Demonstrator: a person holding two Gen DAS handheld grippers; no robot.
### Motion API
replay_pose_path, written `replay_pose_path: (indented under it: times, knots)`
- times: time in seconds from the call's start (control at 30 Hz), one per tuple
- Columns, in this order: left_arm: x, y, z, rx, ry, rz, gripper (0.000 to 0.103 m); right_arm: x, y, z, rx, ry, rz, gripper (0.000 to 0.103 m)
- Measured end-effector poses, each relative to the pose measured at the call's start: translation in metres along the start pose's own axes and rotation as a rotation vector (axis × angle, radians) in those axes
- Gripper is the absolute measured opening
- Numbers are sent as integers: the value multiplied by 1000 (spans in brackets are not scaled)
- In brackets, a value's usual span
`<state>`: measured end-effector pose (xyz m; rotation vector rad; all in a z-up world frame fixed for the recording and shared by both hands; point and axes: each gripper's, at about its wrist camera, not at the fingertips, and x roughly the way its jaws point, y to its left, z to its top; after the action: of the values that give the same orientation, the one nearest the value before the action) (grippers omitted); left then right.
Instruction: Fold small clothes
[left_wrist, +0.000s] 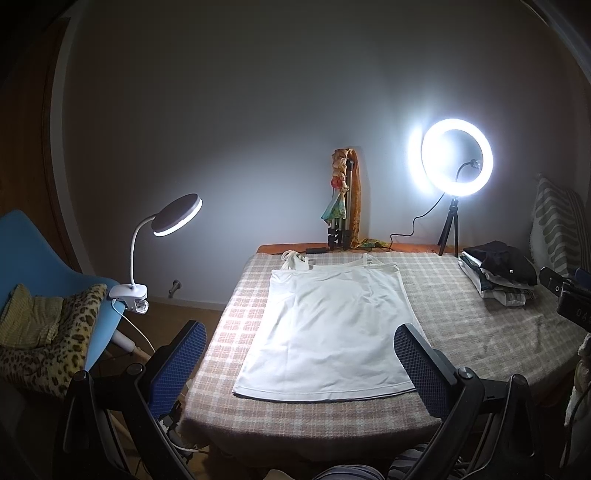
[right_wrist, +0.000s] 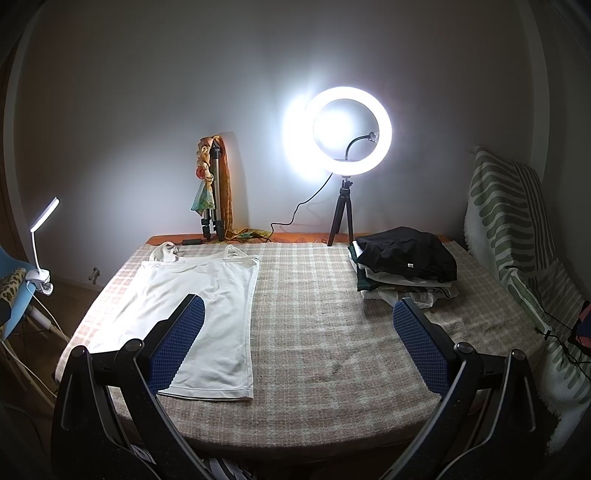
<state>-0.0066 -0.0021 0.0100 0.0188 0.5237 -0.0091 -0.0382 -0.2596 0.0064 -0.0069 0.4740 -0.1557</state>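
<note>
White camisole (left_wrist: 325, 332) lies flat on the checked blanket (left_wrist: 461, 325), left gripper (left_wrist: 301, 349) and right gripper (right_wrist: 299, 334) both spread and empty; its thin far straps (left_wrist: 295, 258) could bunch if a pinch catches only one layer.

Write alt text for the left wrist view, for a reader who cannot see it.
A white tank top lies flat, straps away from the camera, on a checked blanket, framed by the open left gripper. A pile of folded clothes sits far right, with a lit ring light behind and a desk lamp at left.
</note>
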Motion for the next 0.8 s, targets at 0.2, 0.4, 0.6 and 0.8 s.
replay_pose_path:
  times: [0.2, 0.4, 0.6, 0.8]
  knots:
    - [0, 1, 0, 0, 0, -1, 102, 0, 0, -1, 1, -1, 0, 103]
    - [1, 1, -1, 0, 2, -1, 102, 2, 1, -1, 1, 1, 1, 103]
    - [10, 6, -6, -3, 14, 3, 103, 2, 0, -2, 3, 1, 3, 103]
    - [31, 19, -12, -31, 62, 9, 102, 20, 6, 0, -5, 3, 33, 103]
